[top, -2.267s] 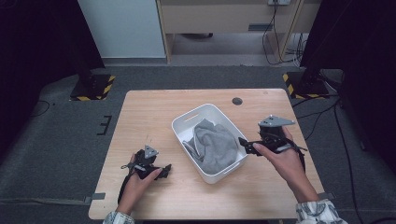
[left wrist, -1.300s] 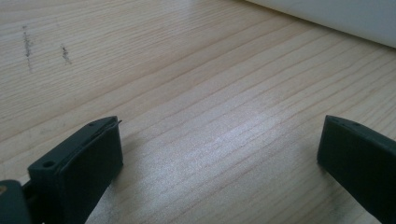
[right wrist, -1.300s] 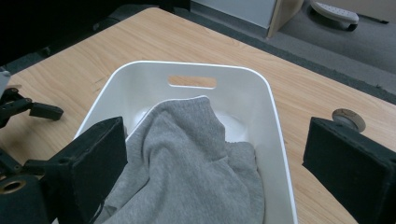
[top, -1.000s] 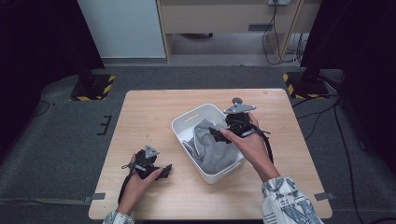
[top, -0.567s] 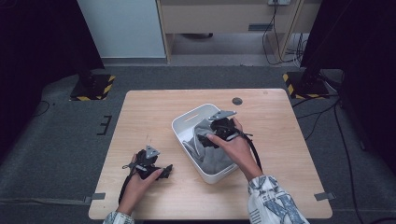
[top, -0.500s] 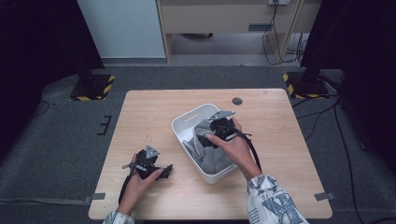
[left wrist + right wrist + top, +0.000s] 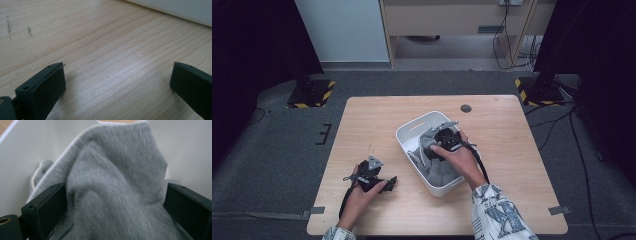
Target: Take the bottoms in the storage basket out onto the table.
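Observation:
A grey cloth [image 7: 439, 167] lies bunched in a white bin [image 7: 412, 131] at the middle of the wooden table. My right gripper [image 7: 435, 143] is inside the bin, open, pushed into the cloth. In the right gripper view its two black jaws stand wide on either side of a raised fold of the grey cloth [image 7: 117, 187]. My left gripper [image 7: 388, 182] rests low on the table near the front left, open, with bare wood between its jaws in the left gripper view [image 7: 117, 82].
A small dark round hole [image 7: 466, 108] sits in the table [image 7: 512, 150] behind the bin. The white bin's wall [image 7: 180, 10] shows at the top right of the left gripper view. Grey carpet surrounds the table.
My right gripper moved from the table's right side leftward over the bin and down into the grey cloth. The left gripper has stayed put.

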`<control>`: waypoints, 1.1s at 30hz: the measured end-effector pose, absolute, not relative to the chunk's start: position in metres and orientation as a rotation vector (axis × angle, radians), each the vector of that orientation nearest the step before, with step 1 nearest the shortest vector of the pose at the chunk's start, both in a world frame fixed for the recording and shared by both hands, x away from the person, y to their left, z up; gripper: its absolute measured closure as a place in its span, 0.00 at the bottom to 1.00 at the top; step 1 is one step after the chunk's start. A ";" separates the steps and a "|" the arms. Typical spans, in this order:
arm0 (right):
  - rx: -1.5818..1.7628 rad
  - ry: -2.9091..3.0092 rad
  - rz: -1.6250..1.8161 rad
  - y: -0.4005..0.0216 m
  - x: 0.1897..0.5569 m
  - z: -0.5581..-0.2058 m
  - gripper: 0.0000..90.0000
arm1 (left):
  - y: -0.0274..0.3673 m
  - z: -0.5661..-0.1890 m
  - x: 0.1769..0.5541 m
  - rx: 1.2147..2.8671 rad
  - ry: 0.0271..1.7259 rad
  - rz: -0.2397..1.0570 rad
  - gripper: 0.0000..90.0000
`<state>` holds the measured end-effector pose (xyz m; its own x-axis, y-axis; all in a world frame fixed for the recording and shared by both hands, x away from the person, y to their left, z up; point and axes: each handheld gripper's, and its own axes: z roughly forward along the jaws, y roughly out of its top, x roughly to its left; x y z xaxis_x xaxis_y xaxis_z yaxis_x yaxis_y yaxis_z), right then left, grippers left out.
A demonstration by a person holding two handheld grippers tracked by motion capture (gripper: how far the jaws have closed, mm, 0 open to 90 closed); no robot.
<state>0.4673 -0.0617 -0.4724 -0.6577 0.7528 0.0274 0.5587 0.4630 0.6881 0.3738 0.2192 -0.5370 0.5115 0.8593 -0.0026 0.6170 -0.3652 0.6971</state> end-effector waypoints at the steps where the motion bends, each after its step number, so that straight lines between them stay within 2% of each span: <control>1: 1.141 2.439 0.979 -0.062 0.468 -0.475 0.05 | 0.219 -0.537 0.374 2.109 1.200 0.484 0.00; 11: 1.120 2.463 0.991 -0.053 0.463 -0.474 0.02 | 0.219 -0.537 0.374 2.109 1.198 0.484 0.00; 25: 1.166 2.495 0.797 -0.045 0.474 -0.494 0.00 | 0.219 -0.537 0.374 2.106 1.200 0.484 0.00; 33: 1.230 2.498 0.808 -0.048 0.478 -0.501 0.00 | 0.219 -0.537 0.374 2.106 1.199 0.484 0.00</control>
